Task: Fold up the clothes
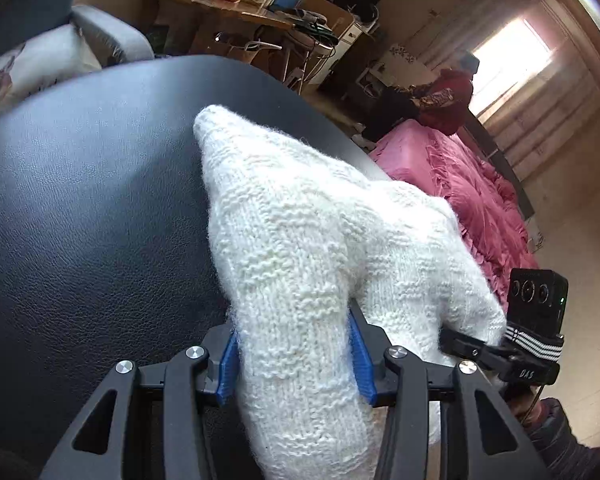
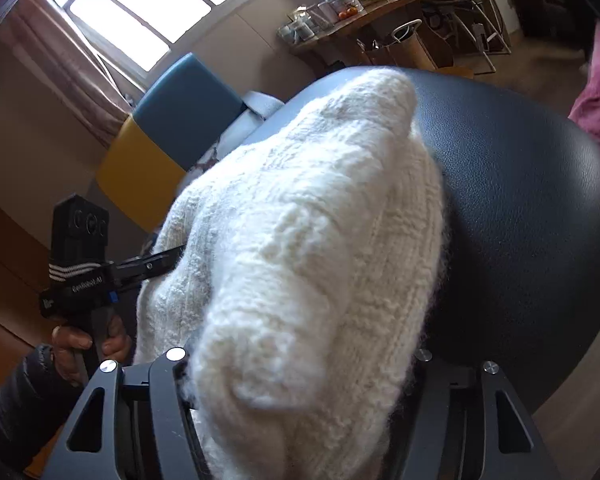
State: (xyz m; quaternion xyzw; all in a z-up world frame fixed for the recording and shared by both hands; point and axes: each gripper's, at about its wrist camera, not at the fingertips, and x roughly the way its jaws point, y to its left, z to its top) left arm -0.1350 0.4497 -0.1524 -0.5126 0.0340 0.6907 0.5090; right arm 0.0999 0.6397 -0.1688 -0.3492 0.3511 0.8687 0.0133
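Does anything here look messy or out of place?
The white knitted garment is bunched into a lumpy heap on the black padded surface instead of lying flat, with thick folds running between the fingers of both the left gripper and the right gripper. Nothing looks torn or spilled.

This is a lived-in home, a bedroom that doubles as a living room. A bed under a ruffled pink bedspread point(image 1: 472, 196) stands just beside the black leather-look desk point(image 1: 80, 200). Beyond the desk's far edge a wooden side table point(image 2: 380, 12) is crowded with jars, packets and small orange fruit, with cables and a paper bag beneath it. A grey armchair point(image 1: 100, 36) with a printed cushion sits at the desk's far left corner. A curtained window point(image 2: 140, 4) lights the room, and a person in a dark red top point(image 1: 448, 100) stands beyond the bed.
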